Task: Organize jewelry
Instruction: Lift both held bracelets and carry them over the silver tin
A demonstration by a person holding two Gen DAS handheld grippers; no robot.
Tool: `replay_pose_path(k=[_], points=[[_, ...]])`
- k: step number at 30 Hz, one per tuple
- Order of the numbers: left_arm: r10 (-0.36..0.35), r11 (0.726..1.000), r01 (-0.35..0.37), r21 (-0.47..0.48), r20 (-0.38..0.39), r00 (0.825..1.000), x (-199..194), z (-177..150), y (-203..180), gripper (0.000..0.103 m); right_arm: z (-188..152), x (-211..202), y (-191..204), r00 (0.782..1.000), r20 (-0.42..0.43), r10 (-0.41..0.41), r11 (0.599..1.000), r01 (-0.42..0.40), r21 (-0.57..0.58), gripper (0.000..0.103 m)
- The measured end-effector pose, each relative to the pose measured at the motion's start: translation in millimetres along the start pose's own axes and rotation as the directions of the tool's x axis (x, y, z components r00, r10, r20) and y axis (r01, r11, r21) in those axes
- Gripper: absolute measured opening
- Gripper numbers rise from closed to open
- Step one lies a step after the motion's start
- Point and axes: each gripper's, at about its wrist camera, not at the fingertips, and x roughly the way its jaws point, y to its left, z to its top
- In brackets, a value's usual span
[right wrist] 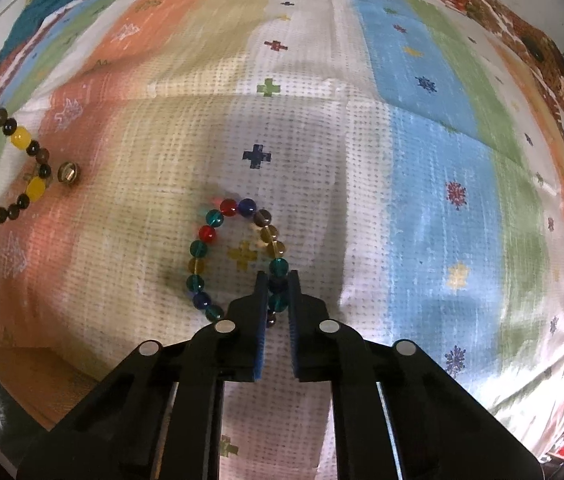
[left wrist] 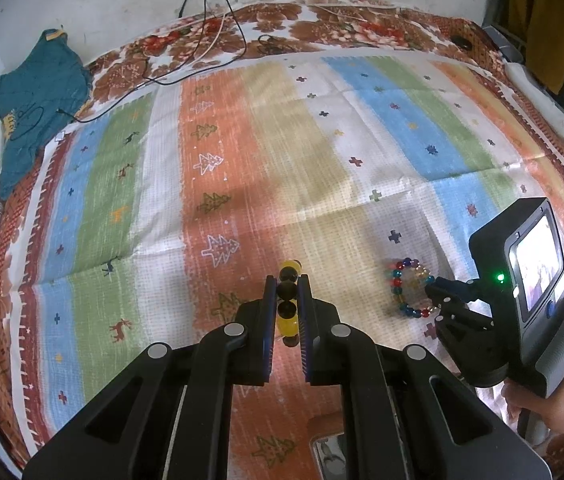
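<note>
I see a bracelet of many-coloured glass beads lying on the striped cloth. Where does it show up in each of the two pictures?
Left wrist view: the many-coloured glass bead bracelet lies lower right, at the tip of the right claw.
Right wrist view: the bracelet is near the centre, its near side pinched in the right claw.
Shared landmark: the dark blue cross printed on the cloth just beyond the bracelet.
</note>
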Motion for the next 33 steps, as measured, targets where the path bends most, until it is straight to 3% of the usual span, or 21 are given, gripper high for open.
replay_pose_path(k=[16,28,33], points=[[-0.036,0.999,0.037,-0.023,0.048,0.998,-28.0,-9.6,-2.2,0.01,-4.6,-68.2,4.3,0.983,0.182,0.034,0.999,-0.031,-0.018,0.01],[-0.045,0.999,0.046,-0.007,0.089,0.995,-52.6,-24.7,-16.6,0.01,-19.6,-108.0,16.2,0.947,0.314,0.071,0.996,-0.05,-0.072,0.01],[-0.059,0.998,0.06,-0.011,0.114,0.992,-66.1,-31.0,-17.6,0.01,-29.1,-126.7,22.6,0.921,0.377,0.095,0.993,-0.062,-0.099,0.01]])
